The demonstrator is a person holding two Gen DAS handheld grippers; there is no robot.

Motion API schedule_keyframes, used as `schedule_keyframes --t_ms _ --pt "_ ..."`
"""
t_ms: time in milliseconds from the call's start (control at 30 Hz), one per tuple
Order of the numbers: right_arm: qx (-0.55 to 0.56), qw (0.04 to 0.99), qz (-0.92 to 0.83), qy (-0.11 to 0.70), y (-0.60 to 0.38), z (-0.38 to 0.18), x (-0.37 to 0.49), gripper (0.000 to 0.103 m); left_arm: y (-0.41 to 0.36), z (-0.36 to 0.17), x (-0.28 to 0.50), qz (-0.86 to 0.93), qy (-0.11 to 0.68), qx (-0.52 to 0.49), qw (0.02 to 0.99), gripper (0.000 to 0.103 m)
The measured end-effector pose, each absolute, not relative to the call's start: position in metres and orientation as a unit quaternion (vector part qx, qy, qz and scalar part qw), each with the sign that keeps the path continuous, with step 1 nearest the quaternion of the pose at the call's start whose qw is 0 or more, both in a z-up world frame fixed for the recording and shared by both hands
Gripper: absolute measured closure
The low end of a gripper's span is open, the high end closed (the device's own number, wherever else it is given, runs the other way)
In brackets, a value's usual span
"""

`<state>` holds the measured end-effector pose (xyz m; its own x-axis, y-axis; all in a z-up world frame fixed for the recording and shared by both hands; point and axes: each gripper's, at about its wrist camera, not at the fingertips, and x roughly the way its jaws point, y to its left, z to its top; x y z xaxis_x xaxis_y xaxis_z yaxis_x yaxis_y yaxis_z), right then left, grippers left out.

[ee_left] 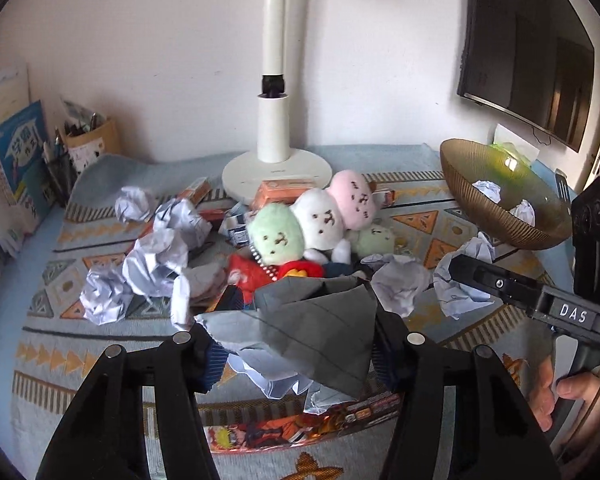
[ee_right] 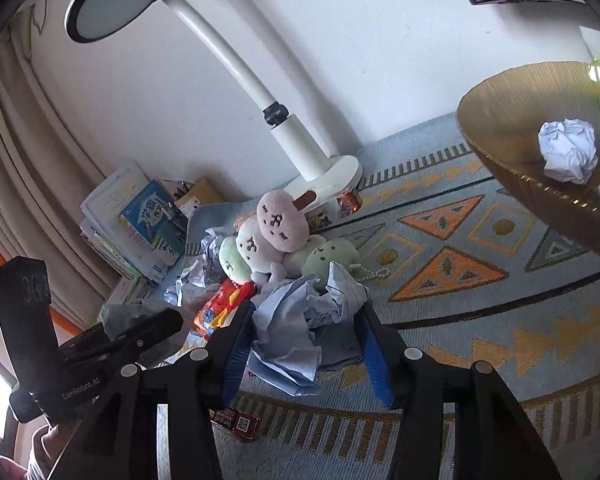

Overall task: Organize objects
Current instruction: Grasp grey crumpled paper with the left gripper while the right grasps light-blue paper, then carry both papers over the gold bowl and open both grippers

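My left gripper (ee_left: 292,336) is shut on a crumpled paper ball (ee_left: 300,328) and holds it above the patterned cloth. My right gripper (ee_right: 306,332) is shut on another crumpled paper ball (ee_right: 308,320), lifted over the cloth. The right gripper also shows at the right of the left wrist view (ee_left: 476,272). Several more paper balls (ee_left: 156,256) lie at the left of the pile. A brown ribbed bowl (ee_left: 472,196) at the right holds two paper balls (ee_right: 568,152). Plush toys (ee_left: 320,216) lie in the middle.
A white desk lamp base (ee_left: 276,172) stands behind the toys. Books (ee_left: 16,176) and a pen holder (ee_left: 88,144) stand at the far left. Small snack boxes (ee_left: 284,192) and a comic-print packet (ee_left: 284,428) lie on the cloth. A wall screen (ee_left: 528,52) hangs at right.
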<state>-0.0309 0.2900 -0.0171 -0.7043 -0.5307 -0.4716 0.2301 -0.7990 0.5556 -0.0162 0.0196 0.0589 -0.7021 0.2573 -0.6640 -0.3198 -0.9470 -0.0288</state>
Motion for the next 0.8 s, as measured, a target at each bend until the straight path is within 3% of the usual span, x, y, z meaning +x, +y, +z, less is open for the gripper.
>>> schedule_keyframes --t_ms 433,800 --pt "0.266 0.177 -0.924 -0.209 0.340 0.039 -0.029 0.053 0.092 0.084 -0.043 0.917 0.043 -0.329 0.224 0.047" --pt "0.236 0.062 -0.953 -0.180 0.424 0.071 -0.054 0.053 0.191 0.108 -0.074 0.910 0.063 -0.291 0.289 0.047"
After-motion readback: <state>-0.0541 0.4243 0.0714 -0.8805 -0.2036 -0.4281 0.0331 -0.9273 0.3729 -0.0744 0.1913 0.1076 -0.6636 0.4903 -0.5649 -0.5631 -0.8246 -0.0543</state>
